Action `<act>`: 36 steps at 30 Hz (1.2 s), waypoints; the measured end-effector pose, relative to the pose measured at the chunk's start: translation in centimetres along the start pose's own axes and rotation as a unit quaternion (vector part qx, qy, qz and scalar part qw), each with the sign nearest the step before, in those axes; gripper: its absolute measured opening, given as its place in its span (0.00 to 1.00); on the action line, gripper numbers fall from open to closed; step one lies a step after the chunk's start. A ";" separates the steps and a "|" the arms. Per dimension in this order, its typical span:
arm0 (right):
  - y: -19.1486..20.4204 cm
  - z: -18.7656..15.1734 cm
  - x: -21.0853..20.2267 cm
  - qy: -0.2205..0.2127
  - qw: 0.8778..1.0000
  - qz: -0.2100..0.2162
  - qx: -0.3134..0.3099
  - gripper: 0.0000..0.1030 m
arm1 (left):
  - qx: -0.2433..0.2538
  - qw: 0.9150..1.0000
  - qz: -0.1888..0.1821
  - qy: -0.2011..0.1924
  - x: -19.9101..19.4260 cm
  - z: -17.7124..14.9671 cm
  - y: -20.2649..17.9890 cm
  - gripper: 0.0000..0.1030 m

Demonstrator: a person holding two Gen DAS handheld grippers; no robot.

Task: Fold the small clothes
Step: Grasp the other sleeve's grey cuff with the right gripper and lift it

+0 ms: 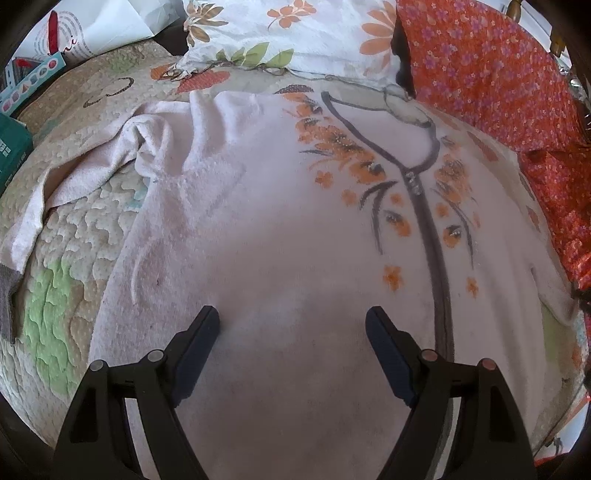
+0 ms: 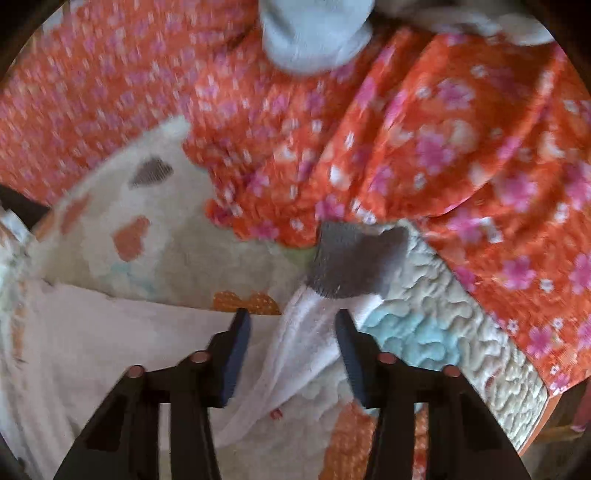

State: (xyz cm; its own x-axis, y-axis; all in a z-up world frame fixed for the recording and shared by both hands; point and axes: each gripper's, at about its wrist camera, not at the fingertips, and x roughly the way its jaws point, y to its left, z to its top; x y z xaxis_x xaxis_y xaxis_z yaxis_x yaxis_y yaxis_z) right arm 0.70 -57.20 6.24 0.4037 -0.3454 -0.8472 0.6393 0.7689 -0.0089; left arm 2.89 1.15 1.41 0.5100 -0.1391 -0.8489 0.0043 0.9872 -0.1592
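A small pale pink top (image 1: 258, 206) with orange flowers and a grey placket lies spread flat on a quilted bed cover (image 1: 74, 258). Its left sleeve (image 1: 122, 155) is bunched and runs off to the left, ending in a grey cuff (image 1: 7, 295). My left gripper (image 1: 291, 317) is open and empty, low over the top's lower body. In the right wrist view the other sleeve (image 2: 306, 332) with its grey cuff (image 2: 351, 258) lies between the fingers of my right gripper (image 2: 291, 321). The right jaws are open around the sleeve, apart from it.
An orange flowered cloth (image 1: 498, 85) (image 2: 406, 129) lies along the right side, over the quilt. A white floral pillow (image 1: 295, 33) is at the far end. Boxes and a bag (image 1: 44, 62) sit at the far left. The quilt's edge (image 2: 535, 406) drops off at the right.
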 end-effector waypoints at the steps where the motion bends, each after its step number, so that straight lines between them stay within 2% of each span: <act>1: -0.2 0.0 0.9 0.012 1.000 -0.007 -0.001 0.22 | -0.001 1.000 -0.001 0.001 0.0 0.0 0.0 0.78; 2: -0.1 0.2 1.9 0.024 1.000 -0.011 0.000 0.06 | -0.002 1.000 -0.001 0.002 0.0 0.0 0.1 0.78; 3: -0.7 0.0 2.2 0.031 0.999 -0.011 0.010 0.06 | -0.003 1.000 -0.002 0.003 -0.1 0.0 0.1 0.78; 5: -1.6 0.4 1.1 0.018 0.999 0.007 0.038 0.05 | -0.005 1.000 -0.005 0.005 -0.2 0.0 0.1 0.78; 9: -6.7 -1.4 -4.4 -0.039 0.993 0.029 0.105 0.05 | -0.014 1.000 -0.021 0.011 -0.5 0.0 0.4 0.78; 11: -9.1 -2.9 -4.9 -0.026 0.989 0.030 0.145 0.05 | -0.016 0.999 -0.026 0.012 -0.6 -0.1 0.5 0.78; 14: -13.3 -4.8 -2.7 0.027 0.970 0.048 0.235 0.06 | -0.015 1.000 -0.025 0.010 -0.8 -0.3 0.6 0.78; 16: -15.1 -5.6 -2.1 0.038 0.960 0.063 0.271 0.06 | -0.016 1.000 -0.024 0.008 -0.9 -0.5 0.7 0.78; 18: -16.2 -5.9 -2.3 0.035 0.951 0.088 0.294 0.19 | -0.019 1.000 -0.023 0.007 -1.1 -0.6 0.8 0.78; 19: -16.3 -6.0 -2.7 0.032 0.950 0.092 0.298 0.40 | -0.020 0.999 -0.024 0.006 -1.1 -0.6 0.9 0.78; 20: -16.3 -6.2 -3.1 0.027 0.949 0.092 0.299 0.54 | -0.021 0.999 -0.024 0.006 -1.1 -0.6 0.9 0.78; 24: -15.7 -6.8 -3.7 0.023 0.953 0.099 0.285 0.55 | -0.020 0.999 -0.025 0.006 -1.1 -0.6 0.9 0.78; 27: -13.9 -5.6 -2.4 0.030 0.959 0.085 0.269 0.55 | -0.020 0.999 -0.025 0.006 -1.2 -0.5 0.9 0.78; 32: -11.8 -3.3 -0.7 -0.007 0.972 0.057 0.227 0.55 | -0.026 0.999 -0.025 0.006 -1.3 -0.4 1.0 0.78; 35: -9.6 -2.4 0.1 -0.008 0.985 0.012 0.174 0.11 | -0.047 0.998 -0.027 -0.008 -2.3 0.6 2.3 0.78; 36: -8.9 -2.3 0.1 -0.002 0.986 0.012 0.166 0.11 | -0.058 0.998 -0.027 -0.017 -2.9 1.1 3.0 0.78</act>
State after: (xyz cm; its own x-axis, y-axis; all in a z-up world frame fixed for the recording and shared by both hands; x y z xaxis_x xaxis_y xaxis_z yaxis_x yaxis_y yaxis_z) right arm -6.42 -62.89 5.02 0.4236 -0.3321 -0.8428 0.8083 0.5585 0.1861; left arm 2.32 4.59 3.96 0.5403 -0.1880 -0.8202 -0.0652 0.9624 -0.2635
